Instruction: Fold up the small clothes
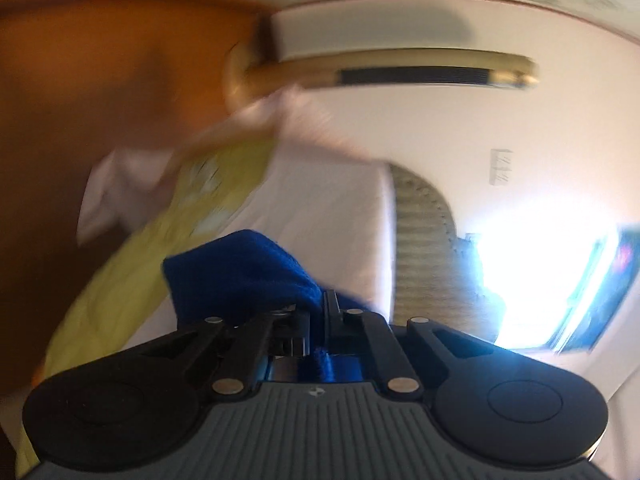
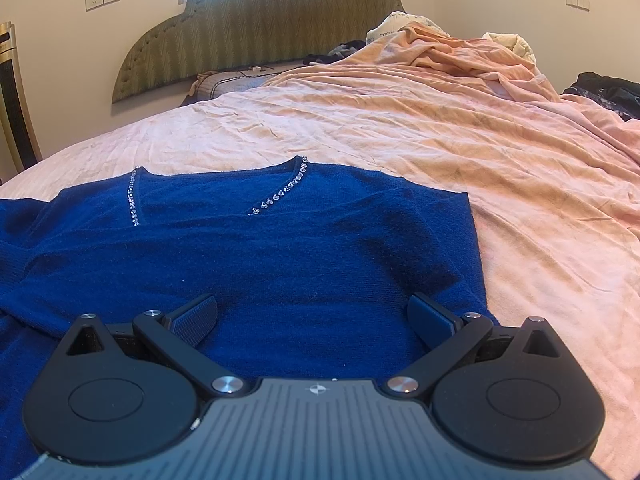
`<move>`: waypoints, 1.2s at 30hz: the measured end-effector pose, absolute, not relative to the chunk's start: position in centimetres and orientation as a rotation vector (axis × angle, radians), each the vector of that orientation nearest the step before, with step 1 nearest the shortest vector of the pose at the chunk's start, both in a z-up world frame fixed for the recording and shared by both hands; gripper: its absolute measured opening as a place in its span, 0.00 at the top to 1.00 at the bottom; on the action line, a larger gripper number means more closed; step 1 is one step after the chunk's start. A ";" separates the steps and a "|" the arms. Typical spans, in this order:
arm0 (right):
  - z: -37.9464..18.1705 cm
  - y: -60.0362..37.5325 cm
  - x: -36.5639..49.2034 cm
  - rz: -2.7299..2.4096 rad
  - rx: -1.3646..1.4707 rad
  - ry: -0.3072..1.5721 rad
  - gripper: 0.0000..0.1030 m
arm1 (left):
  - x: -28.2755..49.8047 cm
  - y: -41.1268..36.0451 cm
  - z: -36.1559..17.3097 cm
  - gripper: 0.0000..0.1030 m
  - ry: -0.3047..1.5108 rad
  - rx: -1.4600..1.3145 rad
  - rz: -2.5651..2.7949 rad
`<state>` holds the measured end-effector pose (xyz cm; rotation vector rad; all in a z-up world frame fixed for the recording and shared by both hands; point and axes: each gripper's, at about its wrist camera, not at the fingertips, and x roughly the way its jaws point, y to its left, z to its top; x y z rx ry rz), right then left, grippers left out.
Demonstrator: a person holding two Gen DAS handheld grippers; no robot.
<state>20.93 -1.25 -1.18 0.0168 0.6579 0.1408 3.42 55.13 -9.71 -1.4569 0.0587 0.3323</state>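
Observation:
A blue knit sweater (image 2: 280, 248) with a rhinestone V-neck lies spread on the pink bedsheet (image 2: 500, 160) in the right wrist view. My right gripper (image 2: 312, 320) hovers low over its lower body, fingers wide open with nothing between them. In the blurred left wrist view, my left gripper (image 1: 316, 312) is shut on a bunch of the blue sweater (image 1: 240, 268), lifted off the bed. A yellow patterned cloth (image 1: 160, 248) shows behind it to the left.
A green padded headboard (image 2: 260, 28) stands at the far end of the bed. Rumpled pink bedding (image 2: 460, 52) and dark clothes (image 2: 604, 88) lie at the far right. A gold-framed unit (image 2: 12, 96) stands left of the bed. Bright window glare (image 1: 532, 264) fills the left view's right side.

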 end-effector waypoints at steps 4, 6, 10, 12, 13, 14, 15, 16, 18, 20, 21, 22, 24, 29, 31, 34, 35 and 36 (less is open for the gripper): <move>-1.2 -1.3 20.9 0.145 0.031 0.654 0.02 | 4.6 52.8 -2.4 0.96 0.006 -1.233 0.293; -1.2 -1.4 20.9 0.148 0.037 0.653 0.02 | 6.4 49.3 1.8 0.96 -0.014 -1.081 0.202; -1.1 -1.9 20.9 0.160 0.069 0.647 0.02 | 11.7 36.3 7.7 0.95 0.069 -0.723 -0.090; -1.1 -2.2 20.8 0.167 0.090 0.642 0.02 | 14.2 28.4 8.0 0.94 0.191 -0.520 -0.254; -1.1 -2.3 20.8 0.171 0.102 0.639 0.02 | 15.4 24.6 7.3 0.94 0.276 -0.433 -0.325; -1.0 -2.5 20.7 0.174 0.115 0.636 0.02 | 16.3 21.5 6.0 0.94 0.358 -0.370 -0.382; -1.0 -2.7 20.7 0.179 0.128 0.633 0.02 | 17.1 19.1 4.6 0.93 0.445 -0.322 -0.435; -1.0 -2.9 20.7 0.183 0.142 0.630 0.02 | 17.7 17.3 3.3 0.90 0.530 -0.282 -0.453; -1.0 -3.1 20.6 0.189 0.163 0.625 0.02 | 17.4 15.5 1.9 0.77 0.611 -0.224 -0.449; -1.1 -3.6 20.5 0.200 0.193 0.618 0.02 | 15.2 15.7 2.0 0.48 0.561 -0.213 -0.458; -1.1 -3.9 20.5 0.207 0.217 0.612 0.02 | 14.2 16.2 2.3 0.20 0.523 -0.219 -0.454; -1.1 -4.3 20.4 0.216 0.245 0.605 0.02 | 13.0 17.0 2.6 0.10 0.481 -0.229 -0.441; -1.2 -5.2 20.1 0.236 0.307 0.590 0.02 | 11.3 18.5 2.7 0.06 0.410 -0.249 -0.416; -0.1 -6.8 19.5 0.262 0.437 0.621 0.03 | 11.9 20.7 0.1 0.06 0.517 -0.322 -0.352; 0.6 -7.4 19.1 0.307 0.539 0.643 0.04 | 12.7 21.2 -0.5 0.06 0.546 -0.372 -0.353; 1.7 -6.9 18.5 0.331 0.521 0.684 0.05 | 13.0 21.5 -1.2 0.06 0.569 -0.402 -0.326; 2.0 -6.3 18.3 0.319 0.472 0.705 0.07 | 12.8 21.6 -1.2 0.06 0.567 -0.402 -0.329; 2.3 -5.6 18.1 0.318 0.419 0.724 0.09 | 12.6 21.7 -1.2 0.06 0.563 -0.401 -0.334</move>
